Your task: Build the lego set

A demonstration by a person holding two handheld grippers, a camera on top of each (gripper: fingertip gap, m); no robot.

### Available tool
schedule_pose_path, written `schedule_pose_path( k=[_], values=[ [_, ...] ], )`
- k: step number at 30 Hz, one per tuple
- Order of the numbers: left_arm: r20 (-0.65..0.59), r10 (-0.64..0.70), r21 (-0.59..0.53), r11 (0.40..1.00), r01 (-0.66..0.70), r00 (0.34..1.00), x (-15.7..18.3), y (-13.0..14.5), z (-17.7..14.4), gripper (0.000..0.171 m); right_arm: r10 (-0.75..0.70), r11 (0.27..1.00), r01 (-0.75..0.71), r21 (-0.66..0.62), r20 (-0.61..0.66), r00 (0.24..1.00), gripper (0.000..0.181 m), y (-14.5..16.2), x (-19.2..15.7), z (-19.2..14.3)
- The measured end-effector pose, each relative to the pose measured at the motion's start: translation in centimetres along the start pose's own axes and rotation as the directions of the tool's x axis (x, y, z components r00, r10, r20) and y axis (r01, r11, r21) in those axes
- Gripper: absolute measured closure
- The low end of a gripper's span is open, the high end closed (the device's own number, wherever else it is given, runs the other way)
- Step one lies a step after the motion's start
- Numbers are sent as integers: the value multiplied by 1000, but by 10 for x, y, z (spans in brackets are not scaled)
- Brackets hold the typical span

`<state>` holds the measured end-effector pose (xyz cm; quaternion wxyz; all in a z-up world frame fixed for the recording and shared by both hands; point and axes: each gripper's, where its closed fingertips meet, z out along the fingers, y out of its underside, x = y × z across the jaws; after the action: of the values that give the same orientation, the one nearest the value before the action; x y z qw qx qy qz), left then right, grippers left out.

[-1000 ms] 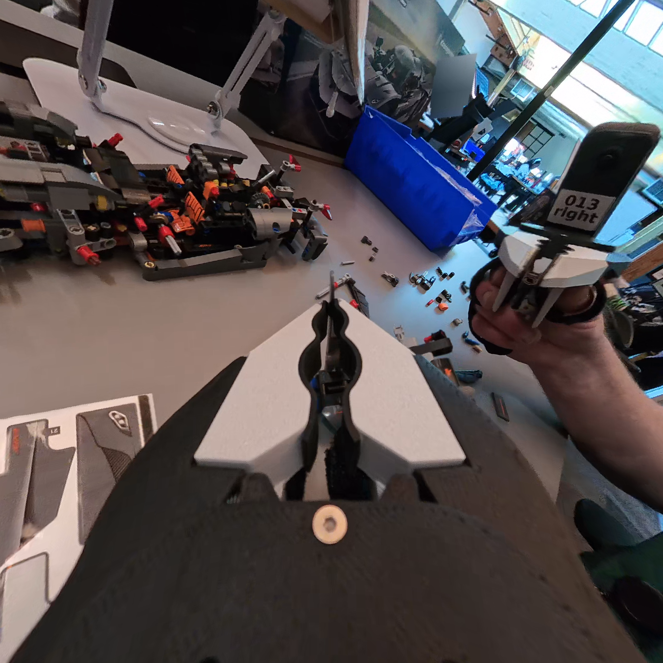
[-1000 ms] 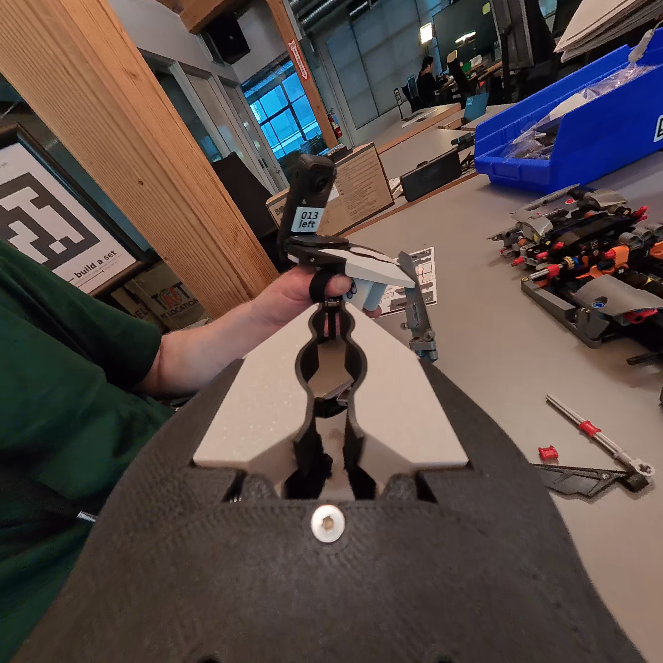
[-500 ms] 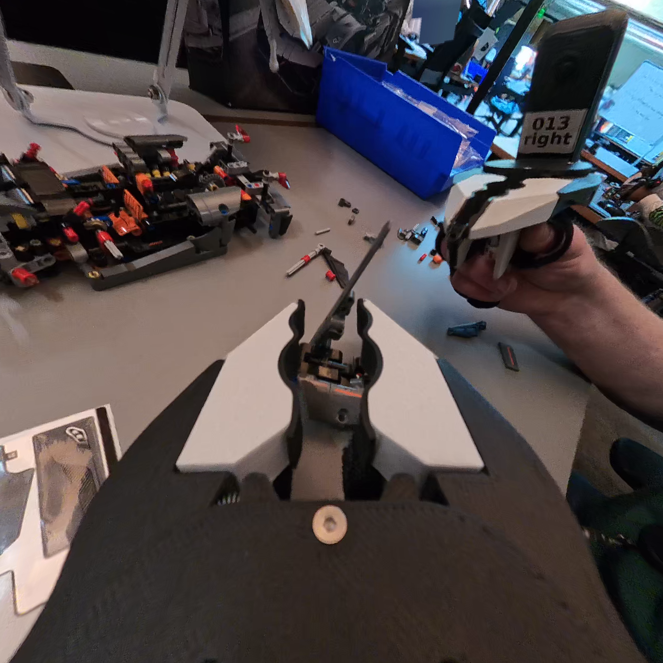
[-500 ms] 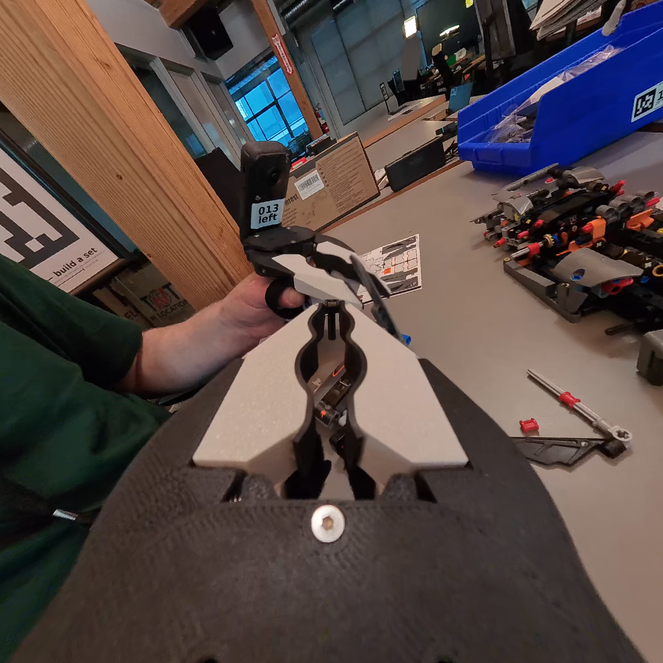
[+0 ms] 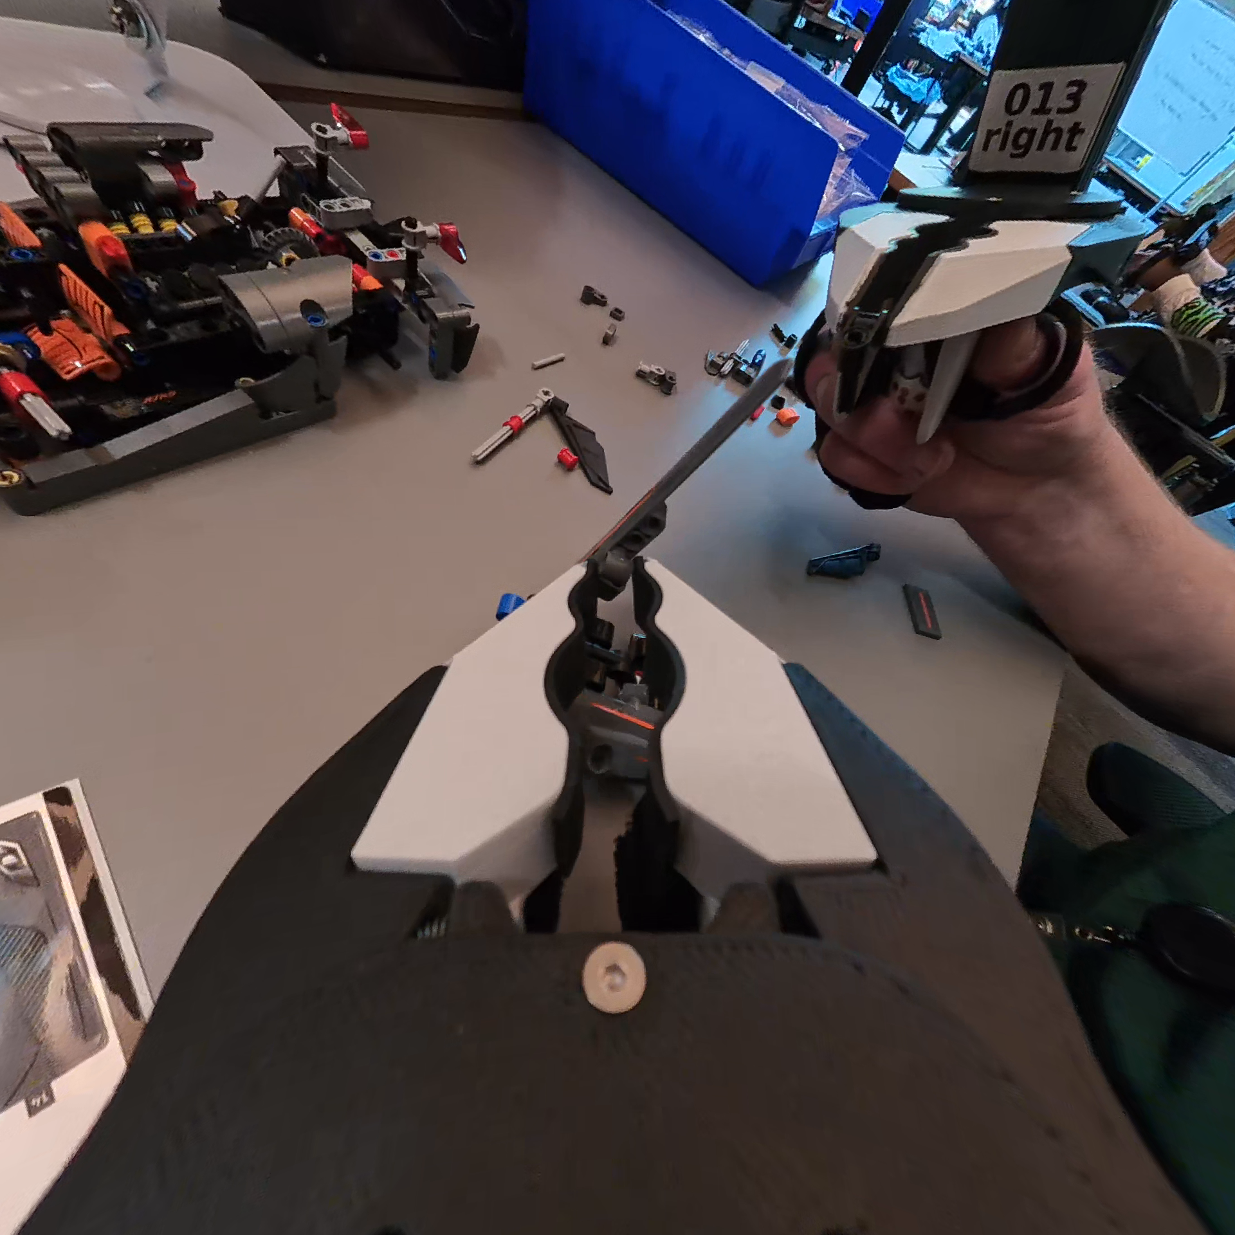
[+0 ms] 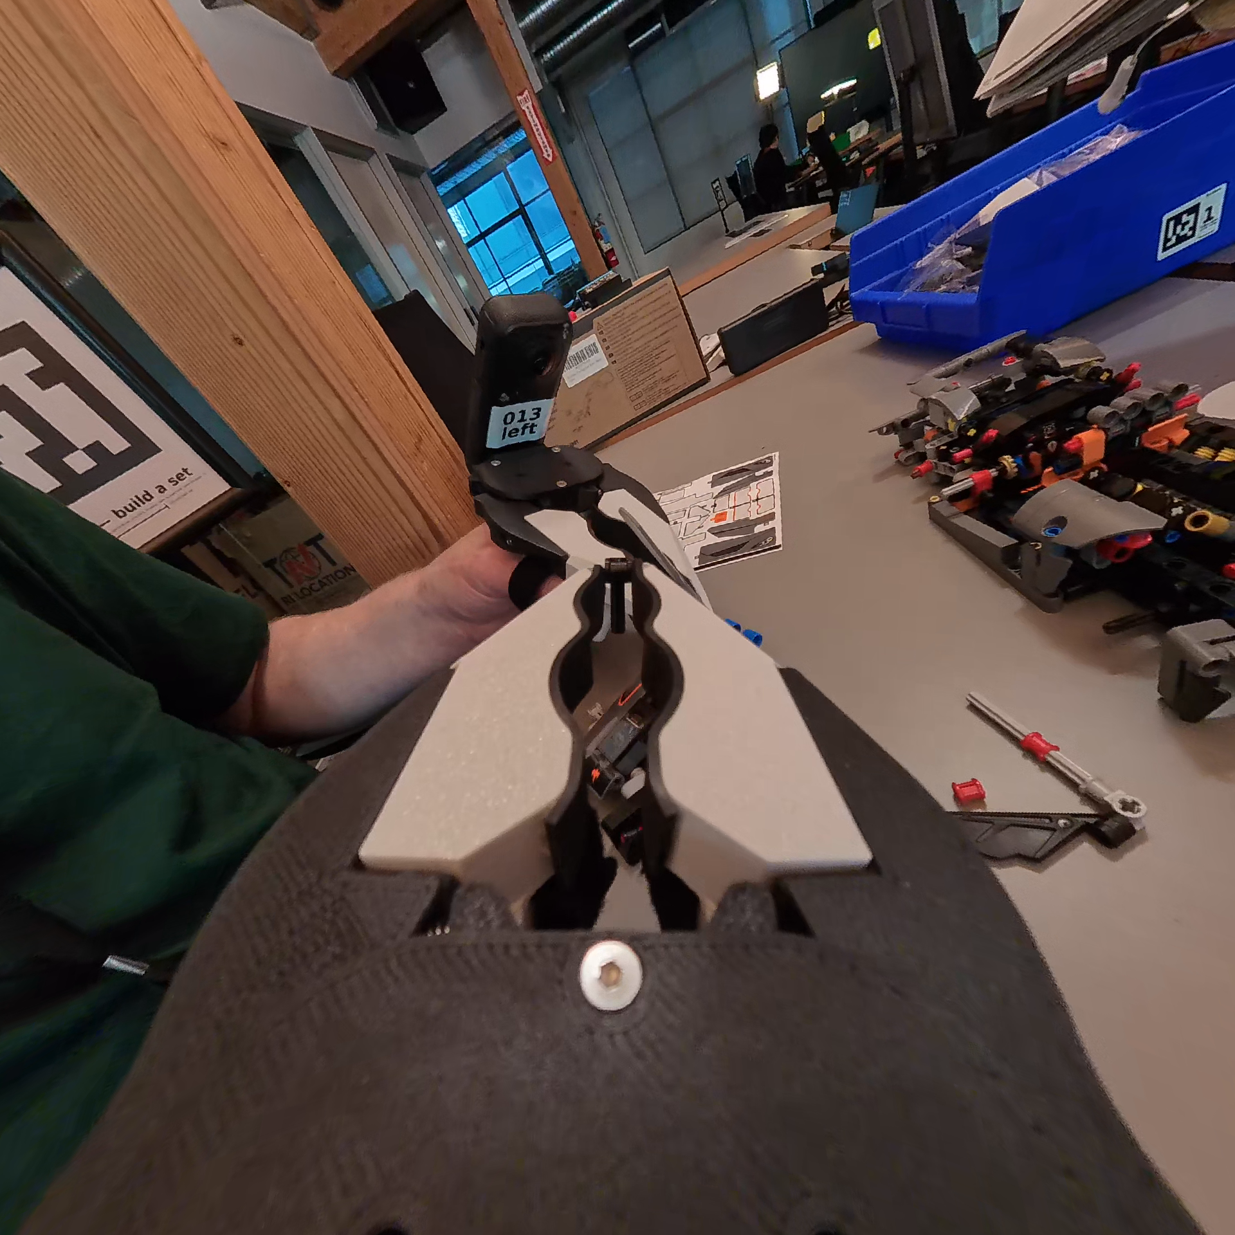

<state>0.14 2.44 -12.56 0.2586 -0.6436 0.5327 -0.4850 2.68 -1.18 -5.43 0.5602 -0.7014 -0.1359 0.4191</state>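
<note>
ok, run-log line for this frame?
left gripper: shut on grey lego subassembly | right gripper: shut on small black piece | car chassis: on table, untouched

Matt grey table, wooden post

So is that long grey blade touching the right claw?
Apart. The left wrist view shows table between the blade tip and the right claw.

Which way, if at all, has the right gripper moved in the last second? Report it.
Yes. In the left wrist view the right gripper has come leftward, now overlapping the blue bin's corner, which it stood clear of.
</note>
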Motion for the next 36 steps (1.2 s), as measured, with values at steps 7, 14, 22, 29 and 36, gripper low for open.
schedule_pose_path(
  k=[7,14,22,29,36],
  values=[
    [47,73,-6,997,-73,996,-2,0,0,164,-8,1000,8,-1,-9,1000,176,0,0,-2],
    [121,166,-1,986,-167,979,-3,-3,-2,164,-13,1000,13,-4,-11,1000,176,-1,1,-2],
    [211,246,-19,969,-248,946,-7,-1,-2,165,-20,1000,20,-3,-15,1000,176,-2,1,-3],
    [256,300,-39,953,-300,919,-9,1,-5,165,-23,1000,23,1,-16,1000,176,-3,1,-3],
    [238,300,-1,951,-308,924,-3,-11,-20,147,-25,1000,26,16,-18,1000,176,-7,0,-7]
  ],
)
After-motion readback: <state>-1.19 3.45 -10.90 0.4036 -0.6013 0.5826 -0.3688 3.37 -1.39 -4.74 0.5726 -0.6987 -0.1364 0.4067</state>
